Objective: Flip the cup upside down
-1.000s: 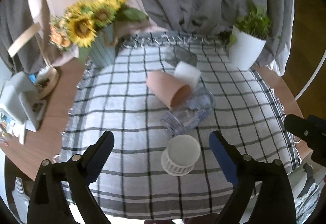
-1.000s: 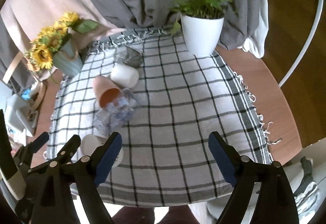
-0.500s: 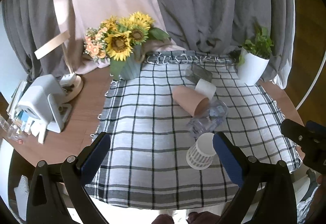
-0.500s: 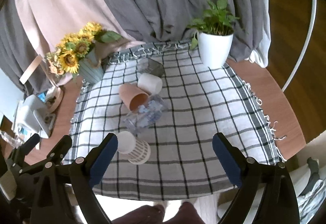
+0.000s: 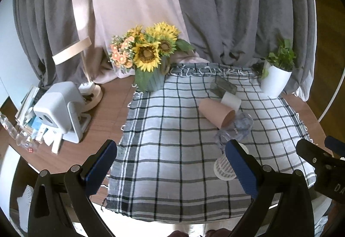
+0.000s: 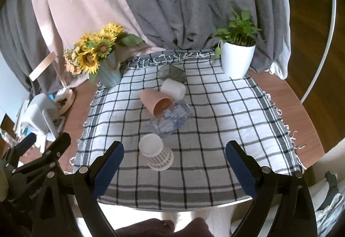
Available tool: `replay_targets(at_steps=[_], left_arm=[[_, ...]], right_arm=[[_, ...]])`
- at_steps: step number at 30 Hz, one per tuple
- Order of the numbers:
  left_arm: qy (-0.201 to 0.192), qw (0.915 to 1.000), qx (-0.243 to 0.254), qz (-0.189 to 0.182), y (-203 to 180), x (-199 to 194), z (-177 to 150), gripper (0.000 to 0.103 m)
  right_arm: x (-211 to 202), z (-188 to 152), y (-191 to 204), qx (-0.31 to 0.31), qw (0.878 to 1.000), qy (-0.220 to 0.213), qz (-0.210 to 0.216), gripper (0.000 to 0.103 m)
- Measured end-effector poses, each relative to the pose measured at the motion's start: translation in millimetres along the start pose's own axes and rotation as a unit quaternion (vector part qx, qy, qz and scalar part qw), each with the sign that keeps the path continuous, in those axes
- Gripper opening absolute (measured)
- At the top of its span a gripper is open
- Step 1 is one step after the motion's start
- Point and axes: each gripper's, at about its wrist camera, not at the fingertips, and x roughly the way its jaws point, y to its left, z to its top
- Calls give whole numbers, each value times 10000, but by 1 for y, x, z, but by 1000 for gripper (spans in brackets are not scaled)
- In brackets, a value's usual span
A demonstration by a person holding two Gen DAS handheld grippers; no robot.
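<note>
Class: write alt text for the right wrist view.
A patterned white cup stands upside down on a checked cloth between the right tongs' open tips. Behind it lie a pink cup, a clear cup and a white cup.

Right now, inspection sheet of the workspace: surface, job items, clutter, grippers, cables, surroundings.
Surface: round wooden table under a checked cloth.
Job's things: white patterned cup stands upside down near the front; pink cup, clear glass and white cup lie on their sides mid-cloth, close together; dark glass behind them.
Clutter: sunflower vase, potted plant, white device and papers at the left edge.
Grippers: left gripper and right gripper open, holding nothing, clear of the cups.
Cables: nothing seen.
Surroundings: grey and pink curtains behind; wooden floor at right.
</note>
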Motion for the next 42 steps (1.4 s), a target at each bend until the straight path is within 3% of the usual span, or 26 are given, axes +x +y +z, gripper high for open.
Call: replay_targets(at_steps=[42], left_arm=[[-74,9999,74,-8,3,1,3,102]], right_arm=[[0,0,6,68,9999,-27,-71,96]])
